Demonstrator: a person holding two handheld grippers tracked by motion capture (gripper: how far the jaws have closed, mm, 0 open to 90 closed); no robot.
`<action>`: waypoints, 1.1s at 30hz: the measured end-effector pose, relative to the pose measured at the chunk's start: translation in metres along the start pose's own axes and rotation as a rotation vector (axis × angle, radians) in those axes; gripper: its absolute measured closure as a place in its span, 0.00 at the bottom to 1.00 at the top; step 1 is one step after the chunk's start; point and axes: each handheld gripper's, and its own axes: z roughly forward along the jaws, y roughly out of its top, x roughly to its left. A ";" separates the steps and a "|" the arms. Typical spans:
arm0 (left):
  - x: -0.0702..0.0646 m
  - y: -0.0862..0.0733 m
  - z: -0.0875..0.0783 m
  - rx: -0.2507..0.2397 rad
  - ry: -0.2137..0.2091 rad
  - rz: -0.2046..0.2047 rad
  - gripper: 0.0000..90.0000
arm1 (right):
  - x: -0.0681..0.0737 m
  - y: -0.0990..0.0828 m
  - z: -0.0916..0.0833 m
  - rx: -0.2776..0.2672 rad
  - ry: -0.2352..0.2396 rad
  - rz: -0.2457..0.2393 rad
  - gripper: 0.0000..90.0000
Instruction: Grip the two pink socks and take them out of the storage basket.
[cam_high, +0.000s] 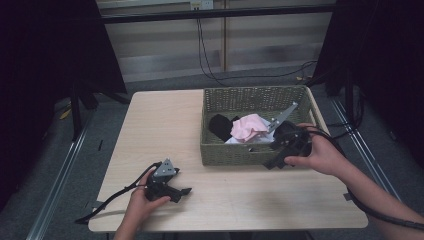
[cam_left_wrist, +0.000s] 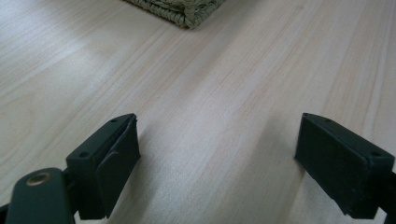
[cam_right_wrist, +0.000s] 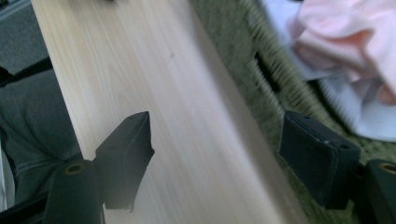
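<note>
The pink cloth (cam_high: 248, 127) lay bunched in the woven basket (cam_high: 235, 98), on white fabric (cam_high: 239, 140) beside a black garment (cam_high: 220, 125). Your right gripper (cam_high: 272, 161) hung over the basket's near rim, jaws spread, holding nothing; coming in low, a jaw could have caught the weave and dragged the basket. Your left gripper (cam_high: 184, 191) rested released on the table (cam_high: 160, 125), too far to steady it.

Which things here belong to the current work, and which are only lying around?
In the work:
woven basket
pink cloth
white cloth
black cloth
right gripper, open

Lying about:
left gripper, open on the table
wall cables
</note>
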 end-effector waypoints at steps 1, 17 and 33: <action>0.000 0.000 0.000 0.000 0.000 0.000 0.14 | -0.002 0.002 -0.001 -0.005 0.000 0.005 0.28; 0.000 0.000 0.000 -0.008 -0.001 -0.007 0.14 | -0.071 0.046 0.017 -0.008 -0.087 0.122 0.37; 0.000 0.000 0.000 -0.008 -0.004 -0.004 0.14 | -0.113 0.060 0.069 0.035 -0.112 0.245 0.64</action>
